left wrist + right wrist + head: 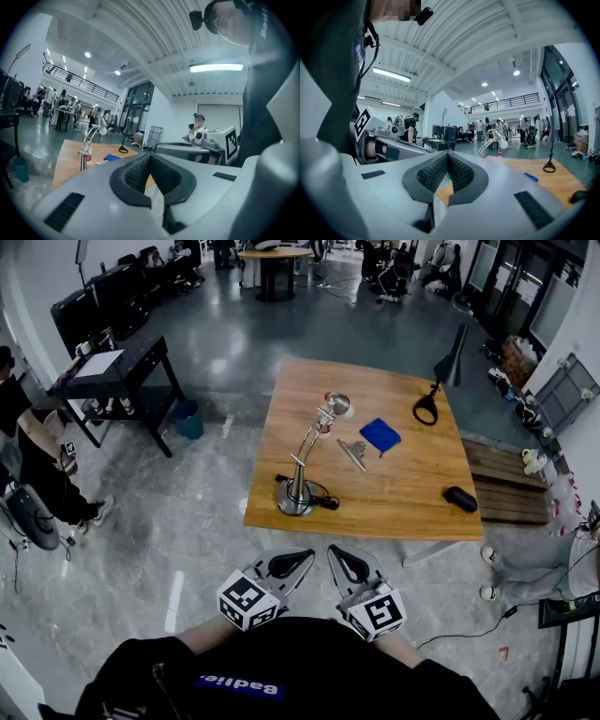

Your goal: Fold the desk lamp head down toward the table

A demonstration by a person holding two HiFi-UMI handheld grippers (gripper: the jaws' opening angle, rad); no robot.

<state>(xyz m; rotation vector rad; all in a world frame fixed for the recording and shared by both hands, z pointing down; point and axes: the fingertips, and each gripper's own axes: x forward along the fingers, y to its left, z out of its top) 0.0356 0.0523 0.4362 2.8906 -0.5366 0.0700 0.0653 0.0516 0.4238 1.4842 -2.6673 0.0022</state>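
Note:
A silver desk lamp [298, 493] stands on the near left part of the wooden table [403, 512]. Its arm rises upright and its head [337, 405] sits raised above the table. The lamp also shows small in the left gripper view [88, 143] and in the right gripper view [493, 139]. My left gripper [306, 557] and right gripper [334, 553] are side by side close to my body, short of the table's near edge and apart from the lamp. Each has its jaws shut tip to tip with nothing between them [150, 154] [447, 154].
On the table lie a blue cloth [380, 435], a small metal piece [353, 454], a black lamp with a ring base [427, 408] and a black object [459, 498]. A wooden bench [511, 488] stands to the right. A black side table [122, 371], a blue bin [188, 418] and a person [28, 460] are at the left.

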